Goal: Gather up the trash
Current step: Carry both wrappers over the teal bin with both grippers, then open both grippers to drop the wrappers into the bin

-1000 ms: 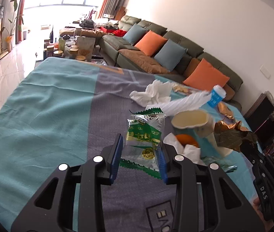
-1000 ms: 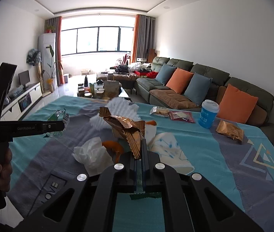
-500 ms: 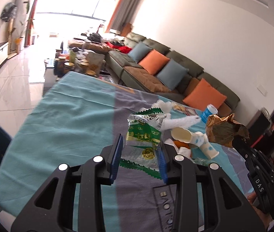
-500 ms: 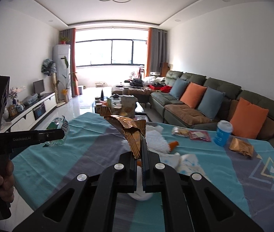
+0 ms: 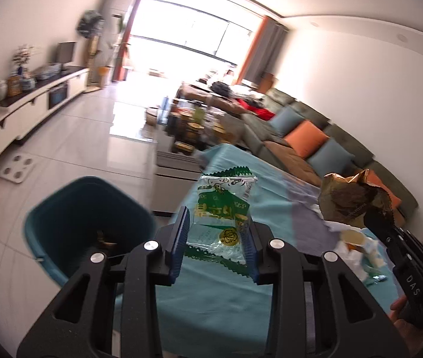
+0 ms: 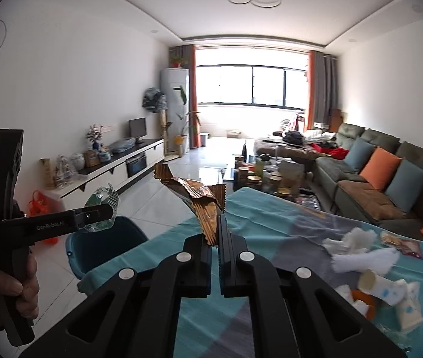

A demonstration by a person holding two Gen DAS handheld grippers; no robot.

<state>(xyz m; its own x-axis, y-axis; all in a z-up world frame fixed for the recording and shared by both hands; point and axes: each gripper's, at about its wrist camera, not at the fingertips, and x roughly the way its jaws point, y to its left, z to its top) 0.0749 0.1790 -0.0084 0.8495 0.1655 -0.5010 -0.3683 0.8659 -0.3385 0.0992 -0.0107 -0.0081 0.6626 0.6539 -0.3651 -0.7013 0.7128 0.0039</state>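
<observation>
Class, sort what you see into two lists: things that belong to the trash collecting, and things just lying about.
Belongs to the job:
green wrapper in left tongs
gold wrapper in right tongs
teal bin
crumpled tissues
tipped paper cup

Just lying about:
sofa cushions
TV cabinet

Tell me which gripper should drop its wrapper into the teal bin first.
Left. The left gripper, holding the green wrapper, sits nearer the teal bin. The right gripper, holding the gold wrapper, is over the table.
</observation>
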